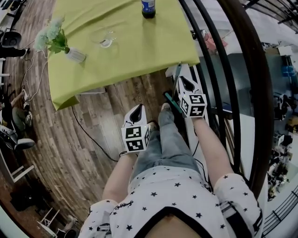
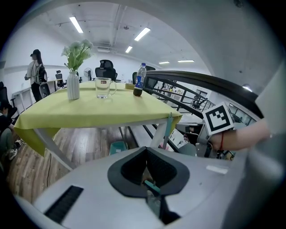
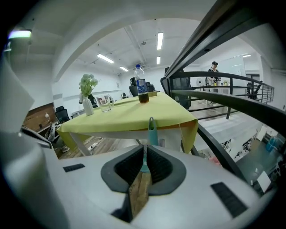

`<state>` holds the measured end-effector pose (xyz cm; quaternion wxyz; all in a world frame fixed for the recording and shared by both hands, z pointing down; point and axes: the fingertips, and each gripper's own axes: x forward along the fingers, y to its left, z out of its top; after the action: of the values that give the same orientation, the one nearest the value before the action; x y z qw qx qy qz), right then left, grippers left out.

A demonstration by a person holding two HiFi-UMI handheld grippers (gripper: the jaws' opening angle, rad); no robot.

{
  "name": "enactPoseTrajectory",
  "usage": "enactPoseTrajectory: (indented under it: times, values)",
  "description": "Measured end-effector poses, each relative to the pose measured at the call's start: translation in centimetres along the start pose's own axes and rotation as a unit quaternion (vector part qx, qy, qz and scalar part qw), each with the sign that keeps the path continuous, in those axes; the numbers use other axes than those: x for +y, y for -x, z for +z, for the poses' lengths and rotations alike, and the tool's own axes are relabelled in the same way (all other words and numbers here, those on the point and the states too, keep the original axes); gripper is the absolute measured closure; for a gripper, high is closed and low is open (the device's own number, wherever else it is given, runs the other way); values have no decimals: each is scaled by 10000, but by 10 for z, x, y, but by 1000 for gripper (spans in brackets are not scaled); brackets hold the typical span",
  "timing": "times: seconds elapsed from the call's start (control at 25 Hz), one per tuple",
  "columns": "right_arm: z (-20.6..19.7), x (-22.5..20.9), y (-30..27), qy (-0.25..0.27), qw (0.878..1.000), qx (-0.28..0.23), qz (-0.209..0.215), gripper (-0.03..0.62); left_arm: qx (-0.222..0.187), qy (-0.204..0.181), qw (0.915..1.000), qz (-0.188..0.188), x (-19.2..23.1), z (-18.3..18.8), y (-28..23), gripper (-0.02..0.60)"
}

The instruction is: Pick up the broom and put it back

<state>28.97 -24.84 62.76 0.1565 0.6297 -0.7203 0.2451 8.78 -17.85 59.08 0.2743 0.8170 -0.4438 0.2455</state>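
The broom's thin teal handle (image 1: 177, 74) leans upright against the front edge of the yellow-green table (image 1: 116, 51). Its looped top (image 3: 152, 127) rises just past my right gripper (image 3: 144, 164). That gripper's dark pads stand a narrow slit apart with the handle between them, so it is open. In the head view my right gripper (image 1: 182, 76) is at the table's corner, and the broom's lower teal part (image 1: 172, 102) lies by the person's shoe. My left gripper (image 1: 137, 111) hangs lower, over the wood floor, its pads (image 2: 134, 167) meeting, shut; the handle (image 2: 167, 129) shows ahead of it.
On the table stand a cola bottle (image 1: 148, 8), a glass mug (image 1: 106, 41) and a vase of flowers (image 1: 60, 44). A dark curved railing (image 1: 242, 93) runs close on the right. A black cable (image 1: 88, 135) trails on the floor. A teal bin-like thing (image 2: 118, 147) sits under the table.
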Motion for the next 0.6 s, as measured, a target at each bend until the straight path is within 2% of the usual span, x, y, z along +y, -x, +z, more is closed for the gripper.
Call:
enactPoseTrajectory:
  times: [0.24,0.6]
  values:
    - [-6,-12,-15,-63,10000,60,12,512,64,-6,10000,2,-1,-2,-14,571]
    - [-15,-18,-24,-27,9998,173,35,468,183,-33,9998,-41,-10,-11,-19,571]
